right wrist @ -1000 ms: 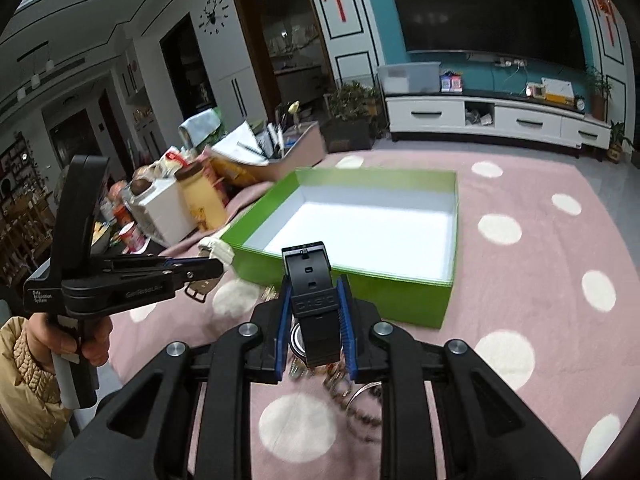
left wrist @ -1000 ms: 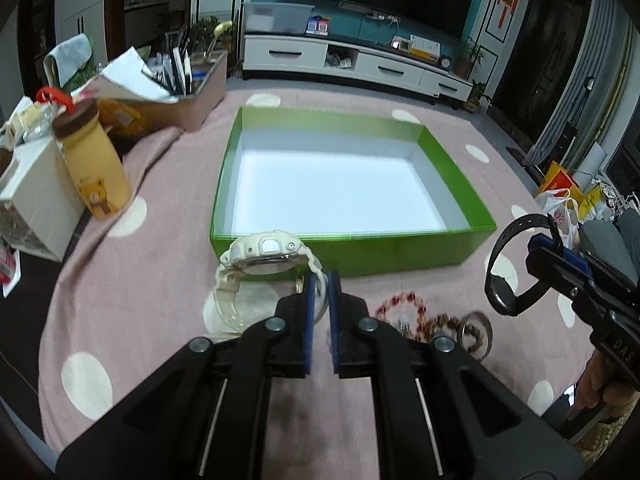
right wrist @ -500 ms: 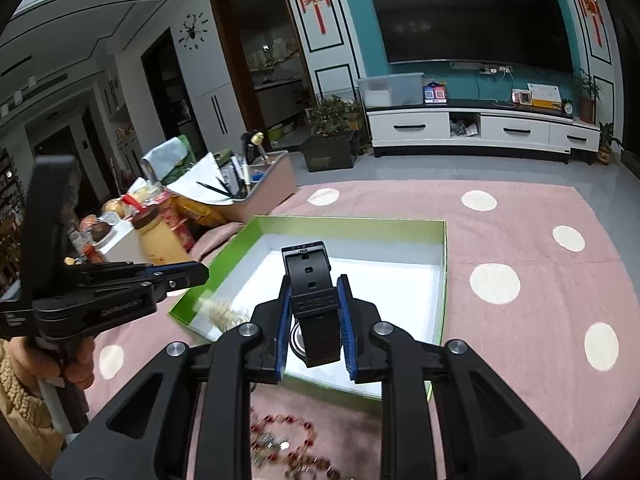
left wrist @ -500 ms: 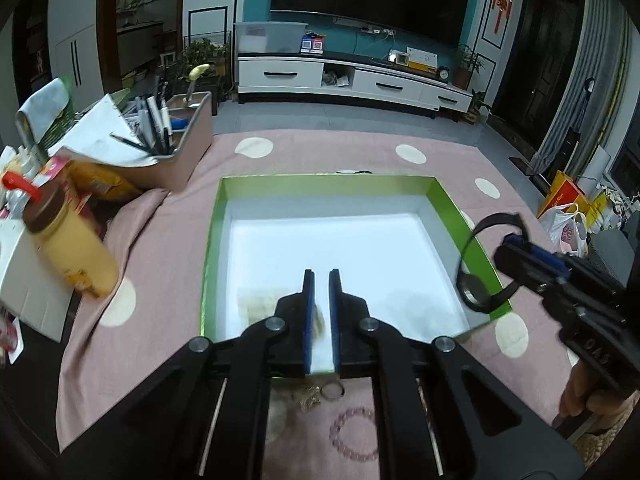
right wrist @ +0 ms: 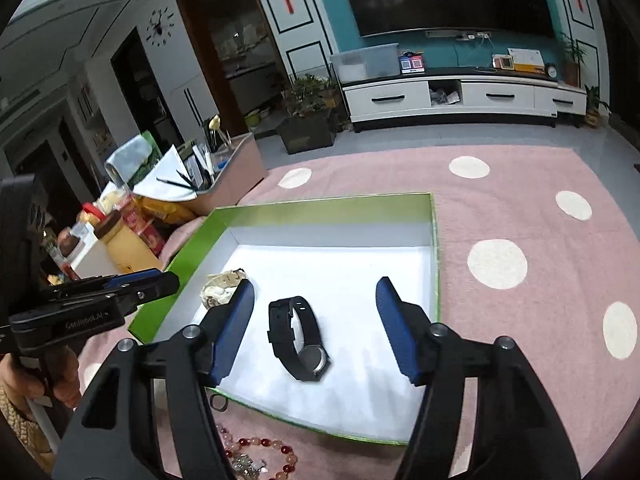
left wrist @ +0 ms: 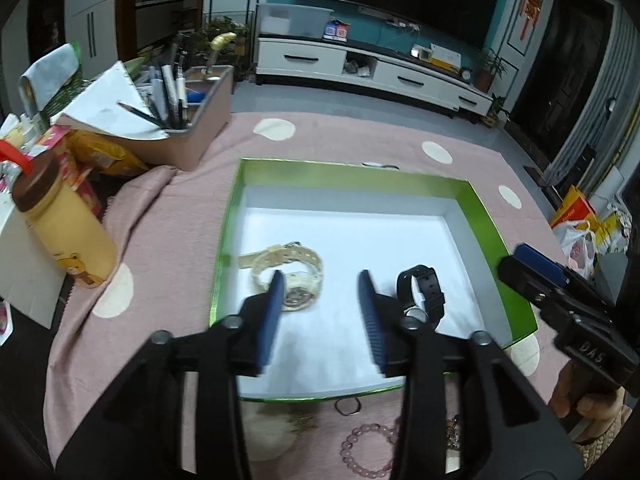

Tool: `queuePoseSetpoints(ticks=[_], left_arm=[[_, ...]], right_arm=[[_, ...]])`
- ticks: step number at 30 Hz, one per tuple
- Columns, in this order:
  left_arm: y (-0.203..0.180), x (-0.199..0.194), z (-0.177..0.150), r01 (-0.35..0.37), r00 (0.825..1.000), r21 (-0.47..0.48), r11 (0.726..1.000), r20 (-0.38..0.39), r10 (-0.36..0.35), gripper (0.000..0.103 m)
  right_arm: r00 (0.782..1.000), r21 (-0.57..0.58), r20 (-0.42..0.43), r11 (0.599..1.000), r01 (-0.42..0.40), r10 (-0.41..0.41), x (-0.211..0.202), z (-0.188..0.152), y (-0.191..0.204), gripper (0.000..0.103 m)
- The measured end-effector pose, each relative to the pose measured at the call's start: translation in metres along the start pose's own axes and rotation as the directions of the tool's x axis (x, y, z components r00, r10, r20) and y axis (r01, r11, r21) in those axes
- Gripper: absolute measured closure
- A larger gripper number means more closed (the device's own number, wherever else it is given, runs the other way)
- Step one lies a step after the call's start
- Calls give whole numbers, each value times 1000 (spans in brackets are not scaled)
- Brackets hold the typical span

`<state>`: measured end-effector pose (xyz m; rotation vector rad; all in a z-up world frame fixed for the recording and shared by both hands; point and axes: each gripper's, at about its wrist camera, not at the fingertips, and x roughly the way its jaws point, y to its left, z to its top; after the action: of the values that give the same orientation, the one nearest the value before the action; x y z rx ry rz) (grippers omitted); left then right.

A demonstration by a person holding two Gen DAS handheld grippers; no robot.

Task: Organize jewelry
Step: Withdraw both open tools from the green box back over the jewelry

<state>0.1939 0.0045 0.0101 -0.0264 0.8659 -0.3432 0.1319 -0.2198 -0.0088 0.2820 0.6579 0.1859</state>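
Note:
A green box (left wrist: 496, 236) with a white floor sits on the pink dotted cloth; it also shows in the right wrist view (right wrist: 434, 240). A cream watch (left wrist: 290, 270) lies inside it at the left, partly hidden in the right wrist view (right wrist: 220, 286). A black watch (left wrist: 422, 294) lies inside at the right, and lies between the right gripper's fingers in the right wrist view (right wrist: 298, 338). My left gripper (left wrist: 322, 306) is open and empty above the box floor. My right gripper (right wrist: 316, 316) is open and empty above the black watch. Bead bracelets (left wrist: 360, 450) (right wrist: 264, 450) and a small ring (left wrist: 347, 407) lie on the cloth in front of the box.
A yellow bottle with a brown lid (left wrist: 60, 224) and a white box (left wrist: 24, 264) stand at the left. A tray of pens and papers (left wrist: 176, 128) sits at the back left. The pink cloth (right wrist: 520, 220) stretches to the right of the box.
Both grippers moved over the box and opened. The cream watch left the left gripper and the black watch left the right gripper; both now lie on the box floor.

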Motion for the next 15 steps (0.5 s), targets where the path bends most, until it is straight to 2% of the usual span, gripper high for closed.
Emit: queuePoseSetpoints(ticks=[4, 15], left_arm=[[10, -12, -5, -6, 1000, -24, 1000, 18, 7, 43], [35, -45, -44, -35, 999, -86, 996, 13, 36, 35]], right_arm=[[1000, 13, 18, 1000, -6, 5, -19, -5, -5, 39], [1000, 25, 25, 1000, 0, 0, -72, -30, -12, 39]])
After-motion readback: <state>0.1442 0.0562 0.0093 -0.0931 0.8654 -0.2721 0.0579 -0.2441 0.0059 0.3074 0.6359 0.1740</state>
